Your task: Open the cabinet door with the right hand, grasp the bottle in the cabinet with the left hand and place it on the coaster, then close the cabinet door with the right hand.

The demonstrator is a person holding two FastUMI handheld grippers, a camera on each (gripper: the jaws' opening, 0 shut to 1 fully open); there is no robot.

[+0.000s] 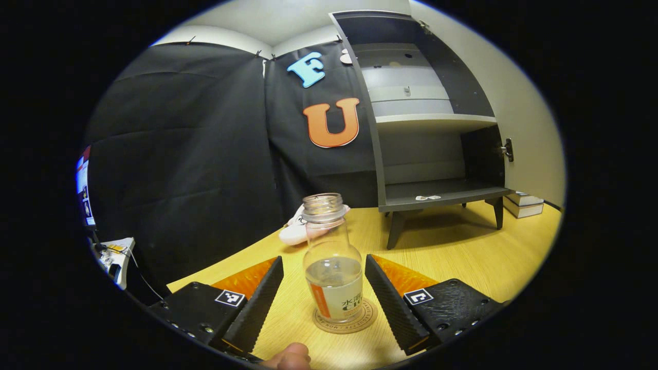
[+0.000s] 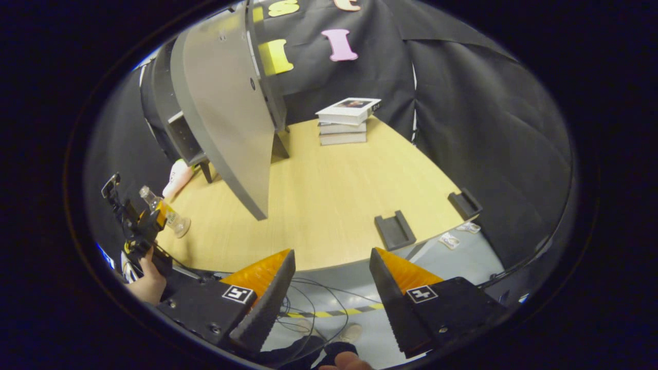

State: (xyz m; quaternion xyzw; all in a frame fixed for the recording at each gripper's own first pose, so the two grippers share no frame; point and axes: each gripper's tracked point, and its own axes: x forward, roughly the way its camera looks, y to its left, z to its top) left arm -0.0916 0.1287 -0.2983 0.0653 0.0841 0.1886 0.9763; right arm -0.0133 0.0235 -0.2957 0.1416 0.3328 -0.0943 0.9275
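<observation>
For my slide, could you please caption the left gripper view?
Open left gripper flanks the bottle standing on its coaster; cabinet open behind.

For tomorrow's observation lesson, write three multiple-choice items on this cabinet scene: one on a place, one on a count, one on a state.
1. Where does the bottle stand?
A. on the coaster
B. inside the cabinet
C. on the stack of books

2. How many books are in the stack on the table?
A. one
B. three
C. six

3. How is the cabinet door?
A. shut
B. taken off and lying flat
C. swung open

Answers:
1 A, the bottle's base sits on the round coaster, between the open fingers of the left gripper.
2 B, three books lie one on another in the right gripper view.
3 C, the door stands out from the cabinet and the shelves are bare to view.
</observation>
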